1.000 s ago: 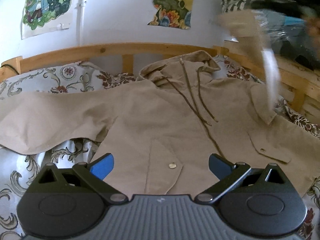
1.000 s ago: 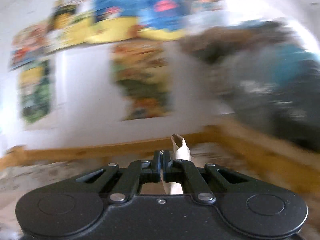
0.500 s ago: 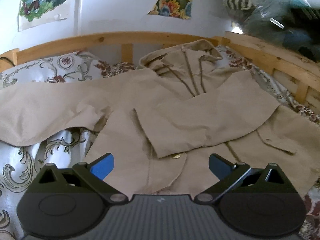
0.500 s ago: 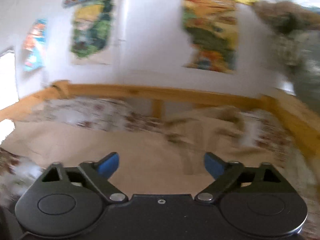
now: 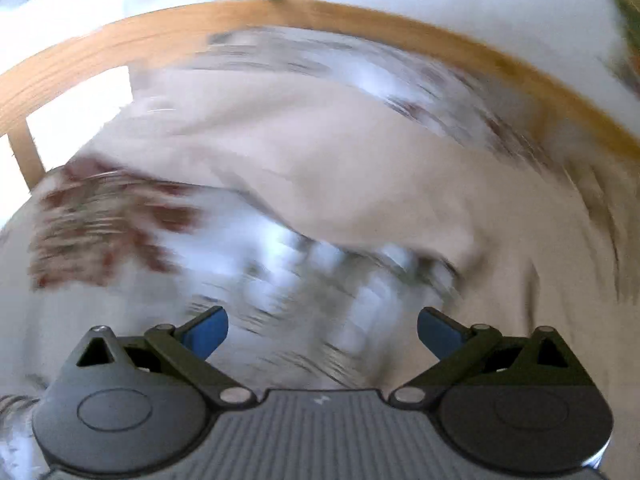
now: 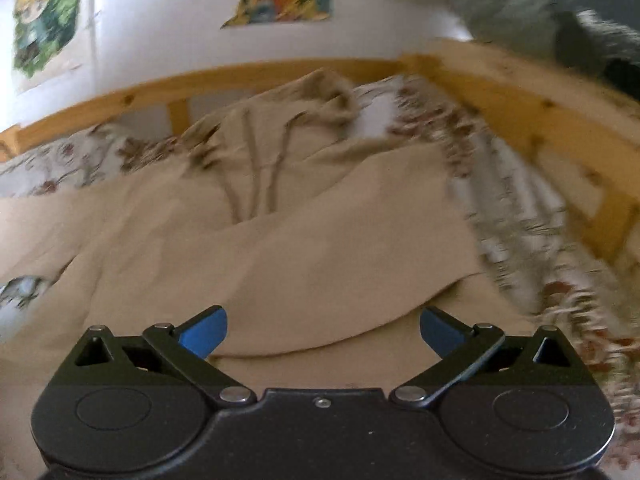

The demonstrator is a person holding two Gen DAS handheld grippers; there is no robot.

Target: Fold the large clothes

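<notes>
Opening right tongs (image 6: 323, 330) over jacket (image 6: 280, 248) fold (nothing between); left tongs (image 5: 322, 330) spread, empty.

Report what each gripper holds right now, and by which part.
Nothing is held. The right gripper has its jaws opening above the beige jacket, pads clear of it. The left gripper stands open over the patterned bedspread.

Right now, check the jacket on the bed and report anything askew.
The beige jacket has one sleeve folded across its front at a slant, its edge rumpled rather than straight. The hood lies bunched against the wooden bed rail. Nothing looks damaged.
</notes>
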